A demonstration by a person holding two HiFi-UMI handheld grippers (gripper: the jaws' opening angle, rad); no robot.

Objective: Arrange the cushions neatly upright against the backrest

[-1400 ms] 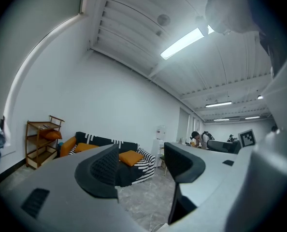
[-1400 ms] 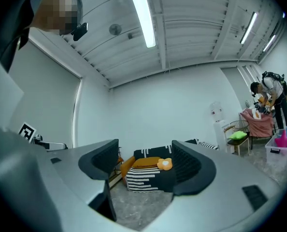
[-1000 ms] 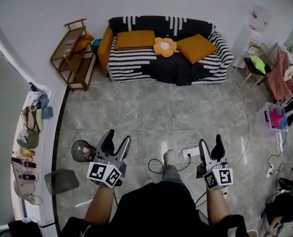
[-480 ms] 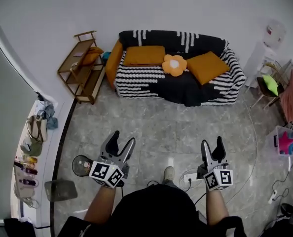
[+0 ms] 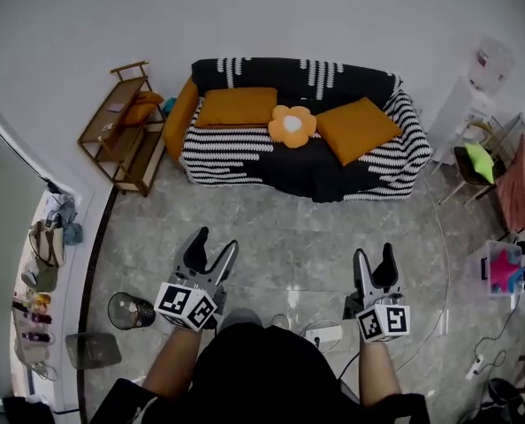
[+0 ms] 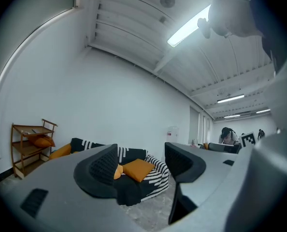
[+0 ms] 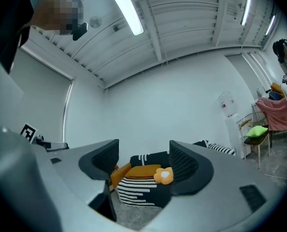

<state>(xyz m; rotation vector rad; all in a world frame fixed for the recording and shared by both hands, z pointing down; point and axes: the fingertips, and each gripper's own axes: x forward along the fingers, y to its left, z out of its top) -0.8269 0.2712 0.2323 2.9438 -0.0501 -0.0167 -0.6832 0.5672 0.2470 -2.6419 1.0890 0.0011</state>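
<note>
So far nothing of the job looks done. The left gripper (image 5: 215,241) and the right gripper (image 5: 374,253) both have their jaws apart with nothing between them, and they hang over the floor, well short of the sofa (image 5: 245,144). On its seat the long orange cushion (image 5: 238,106), the flower cushion (image 5: 292,124) and the square orange cushion (image 5: 358,128) lie askew, apparently none propped squarely against the backrest; all three have yet to be stood up.

The sofa (image 5: 179,109) wears a knitted-looking cloth throw (image 5: 223,141), carrying matt orange fabric cushions (image 5: 238,106). Left of the sofa stands a bare wooden shelf (image 5: 114,136). Before the sofa, marbled floor tiles (image 5: 333,230) shine glossy.
</note>
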